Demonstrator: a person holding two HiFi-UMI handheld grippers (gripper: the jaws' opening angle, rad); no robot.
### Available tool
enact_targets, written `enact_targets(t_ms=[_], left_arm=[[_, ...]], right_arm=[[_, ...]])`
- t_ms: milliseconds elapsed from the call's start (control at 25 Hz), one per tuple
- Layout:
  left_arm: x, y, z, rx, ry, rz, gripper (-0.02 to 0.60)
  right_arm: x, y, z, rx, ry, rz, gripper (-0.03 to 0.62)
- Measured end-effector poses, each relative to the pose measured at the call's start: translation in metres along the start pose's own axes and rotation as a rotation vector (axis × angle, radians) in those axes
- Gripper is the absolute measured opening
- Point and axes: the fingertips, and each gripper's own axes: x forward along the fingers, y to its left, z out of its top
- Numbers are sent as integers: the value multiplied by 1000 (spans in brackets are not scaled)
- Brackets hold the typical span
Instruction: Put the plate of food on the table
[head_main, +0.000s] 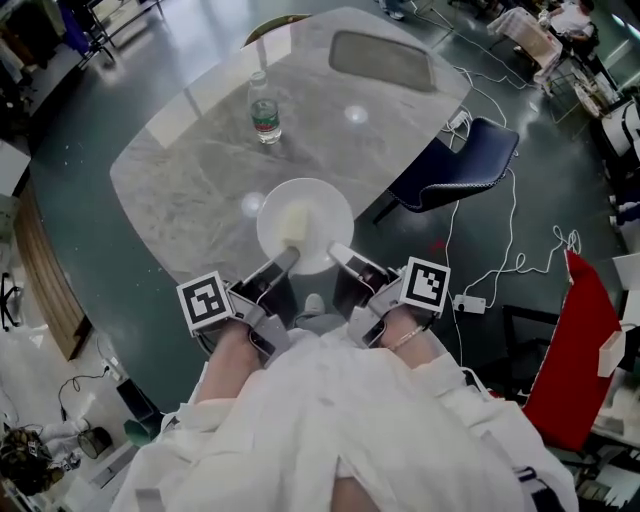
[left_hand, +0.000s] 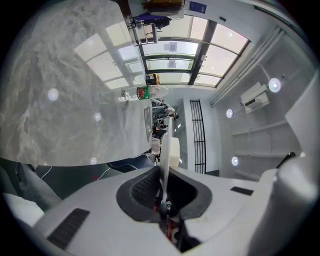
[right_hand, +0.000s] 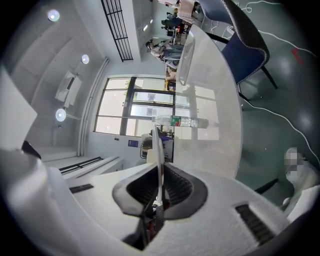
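A white round plate (head_main: 305, 225) carrying a pale yellow piece of food (head_main: 293, 224) hovers at the near edge of the grey marble table (head_main: 200, 170). My left gripper (head_main: 287, 259) is shut on the plate's near-left rim and my right gripper (head_main: 340, 255) is shut on its near-right rim. In the left gripper view the plate (left_hand: 163, 160) shows edge-on, clamped between the jaws of the left gripper (left_hand: 162, 192), with the food (left_hand: 173, 152) beside it. The right gripper view shows the same rim (right_hand: 159, 160) pinched in the right gripper (right_hand: 161, 192).
A clear water bottle (head_main: 264, 110) with a red-green label stands mid-table beyond the plate. A dark blue chair (head_main: 462, 168) sits off the table's right edge, with white cables (head_main: 505, 270) on the floor. A red panel (head_main: 570, 350) stands at the far right.
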Motion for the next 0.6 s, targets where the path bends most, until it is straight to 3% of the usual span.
enact_targets(t_ms=[280, 600], left_arm=[[32, 4, 9, -21, -47, 10, 34], [23, 14, 13, -56, -108, 20, 34]], right_arm=[[5, -9, 35, 7, 44, -13, 14], [15, -16, 27, 29, 115, -22, 14]])
